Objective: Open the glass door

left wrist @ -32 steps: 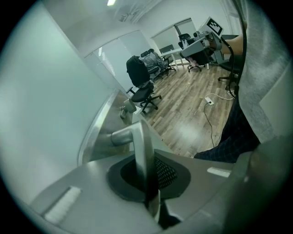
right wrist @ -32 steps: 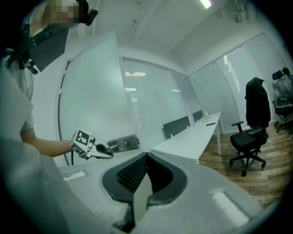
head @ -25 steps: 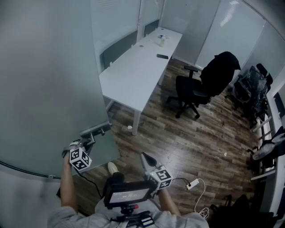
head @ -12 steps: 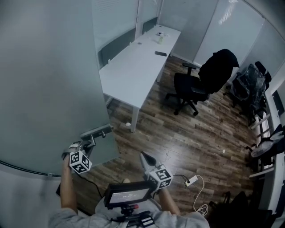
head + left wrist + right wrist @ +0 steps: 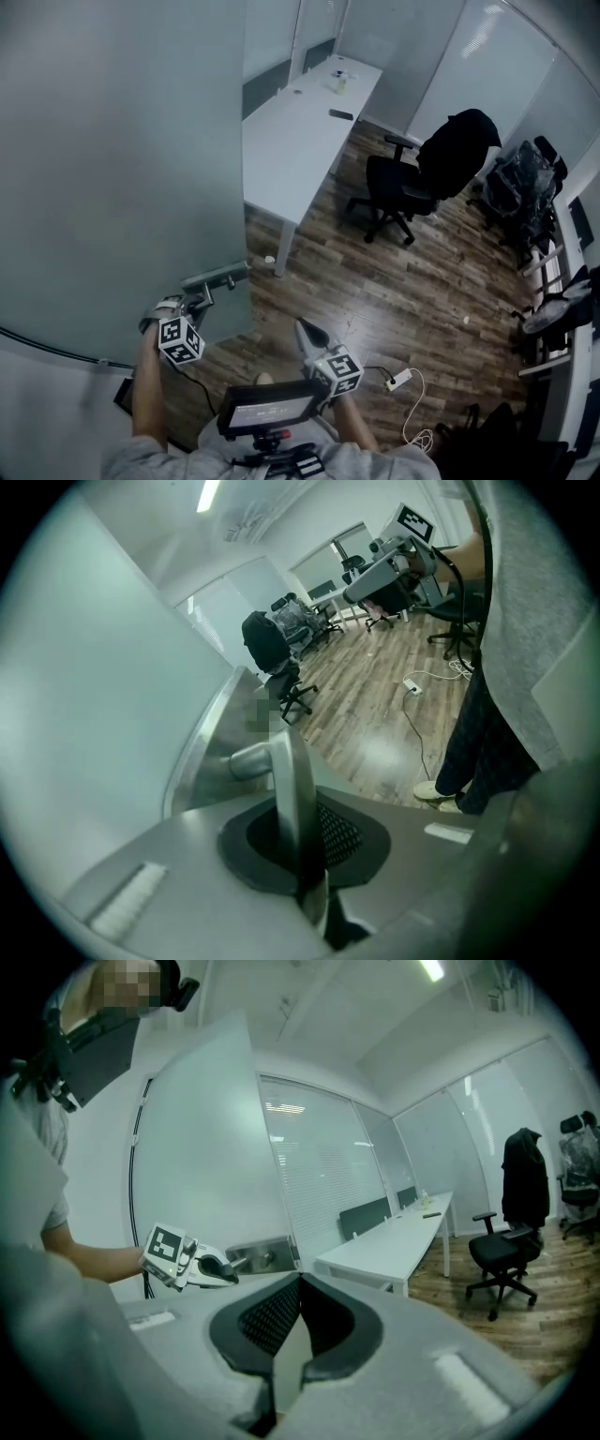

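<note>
The big frosted glass door (image 5: 122,169) fills the left side, and the room shows past its free edge. A metal door handle (image 5: 292,778) sticks out low down near that edge. The left gripper (image 5: 302,850) is pinching this door handle. Its two jaws press on the flat lever from both sides, and the lever runs up out from between them. The person's arm reaches out to it from below. The right gripper (image 5: 298,1283) is off to the side, apart from the door, held over the wood floor (image 5: 394,291). Its jaws are pressed together with nothing between them, and it points toward the door and the left gripper. A small screen (image 5: 272,408) sits in front of the person's chest. Past the door a long white desk (image 5: 291,150) stands by the glass wall, with a few small things on top. A black chair (image 5: 408,187) with a dark coat over its back stands beside the desk. A white power strip (image 5: 405,383) with its cord lies on the floor near the person.
</note>
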### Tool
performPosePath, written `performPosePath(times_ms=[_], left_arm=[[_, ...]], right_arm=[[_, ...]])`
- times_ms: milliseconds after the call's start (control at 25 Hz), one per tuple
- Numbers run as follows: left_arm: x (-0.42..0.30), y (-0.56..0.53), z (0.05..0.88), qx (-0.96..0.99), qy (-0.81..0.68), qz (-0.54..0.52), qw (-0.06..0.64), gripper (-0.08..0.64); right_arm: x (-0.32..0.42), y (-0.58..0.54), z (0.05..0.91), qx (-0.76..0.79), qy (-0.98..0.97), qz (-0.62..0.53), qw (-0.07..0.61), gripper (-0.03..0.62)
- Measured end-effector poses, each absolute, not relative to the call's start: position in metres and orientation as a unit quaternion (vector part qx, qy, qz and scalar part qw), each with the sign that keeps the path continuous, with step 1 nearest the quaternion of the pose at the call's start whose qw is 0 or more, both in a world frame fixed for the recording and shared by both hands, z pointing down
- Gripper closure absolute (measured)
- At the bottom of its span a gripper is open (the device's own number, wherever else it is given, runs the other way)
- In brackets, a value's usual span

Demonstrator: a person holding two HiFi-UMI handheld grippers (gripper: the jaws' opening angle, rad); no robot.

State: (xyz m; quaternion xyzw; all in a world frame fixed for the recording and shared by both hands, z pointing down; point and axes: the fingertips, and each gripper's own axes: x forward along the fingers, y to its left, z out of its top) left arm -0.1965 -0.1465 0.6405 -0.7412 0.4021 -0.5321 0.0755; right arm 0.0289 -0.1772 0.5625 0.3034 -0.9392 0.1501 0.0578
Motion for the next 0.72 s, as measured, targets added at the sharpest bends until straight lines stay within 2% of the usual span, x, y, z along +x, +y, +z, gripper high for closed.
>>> performPosePath(times_ms=[720], left_arm=[[-0.169, -0.123, 0.641, -0.752, 0.382, -0.53, 0.088, 0.557]], right_arm=[[0.038, -0.116, 0.54, 0.341, -0.93, 0.13, 0.044, 0.591]])
